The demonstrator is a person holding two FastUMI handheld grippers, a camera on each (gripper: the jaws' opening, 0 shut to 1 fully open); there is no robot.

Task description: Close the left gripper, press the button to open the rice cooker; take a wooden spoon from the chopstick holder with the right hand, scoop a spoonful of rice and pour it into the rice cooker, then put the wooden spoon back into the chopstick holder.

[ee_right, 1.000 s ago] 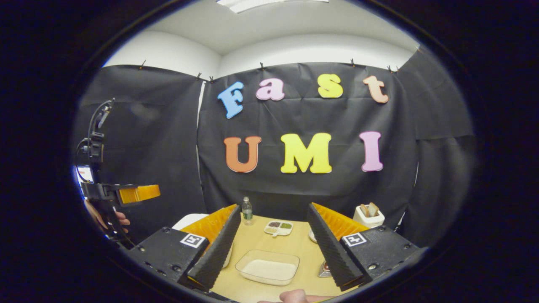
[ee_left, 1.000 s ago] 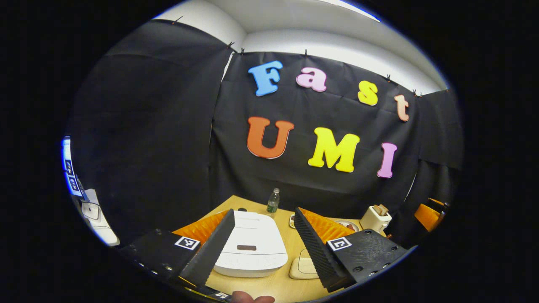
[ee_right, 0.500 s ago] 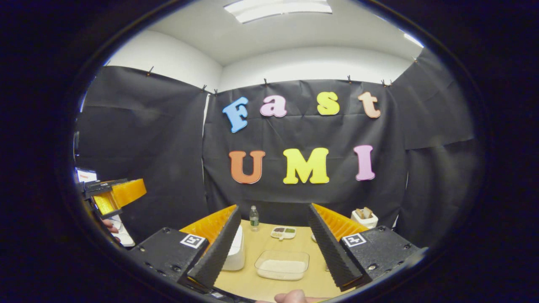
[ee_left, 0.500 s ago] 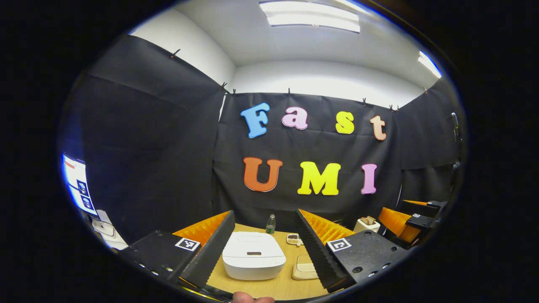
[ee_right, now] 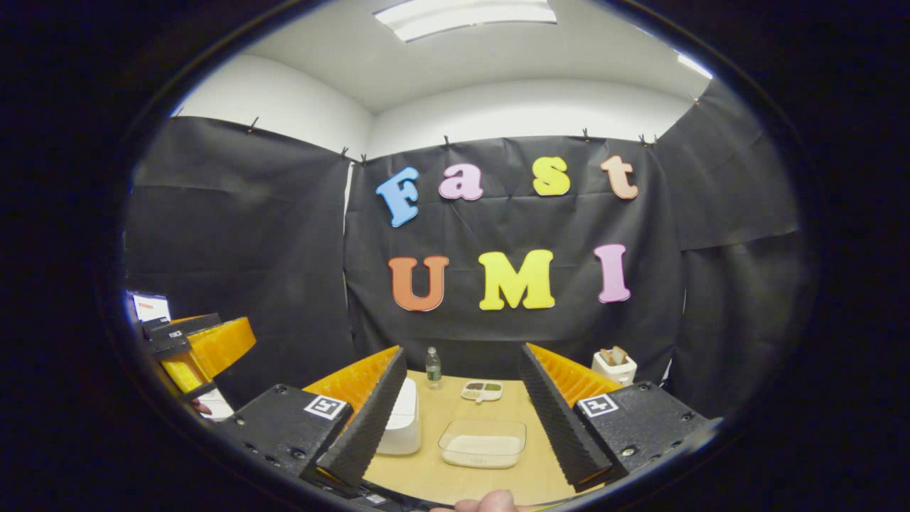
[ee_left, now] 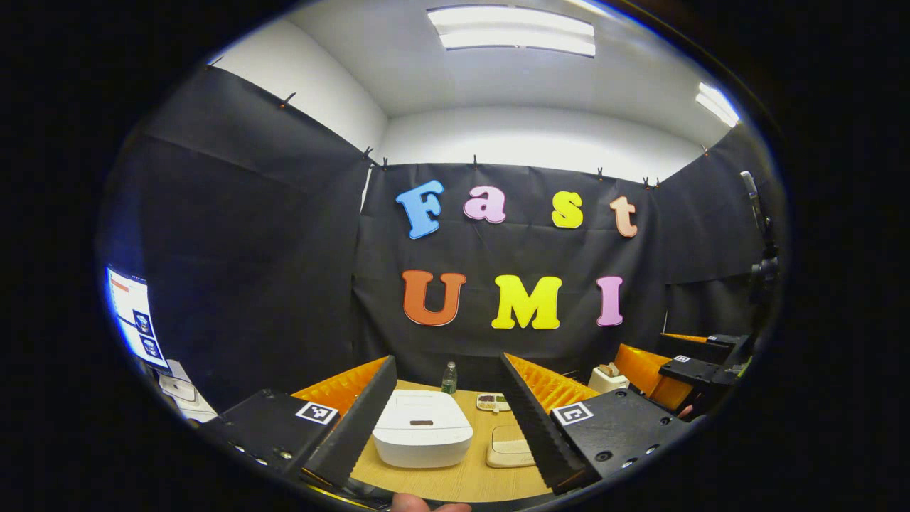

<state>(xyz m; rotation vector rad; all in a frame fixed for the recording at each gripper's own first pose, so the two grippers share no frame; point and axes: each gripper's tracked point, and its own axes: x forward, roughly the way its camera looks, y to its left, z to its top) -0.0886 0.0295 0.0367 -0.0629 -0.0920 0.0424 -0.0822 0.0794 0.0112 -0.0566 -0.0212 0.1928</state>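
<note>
Rice cooker (ee_left: 422,437) was white; table (ee_right: 455,475) light wood; bottle (ee_right: 433,368) clear with green label.

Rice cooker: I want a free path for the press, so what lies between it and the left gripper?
In the left gripper view, bare wooden table lies between the open left gripper and the closed rice cooker.
</note>
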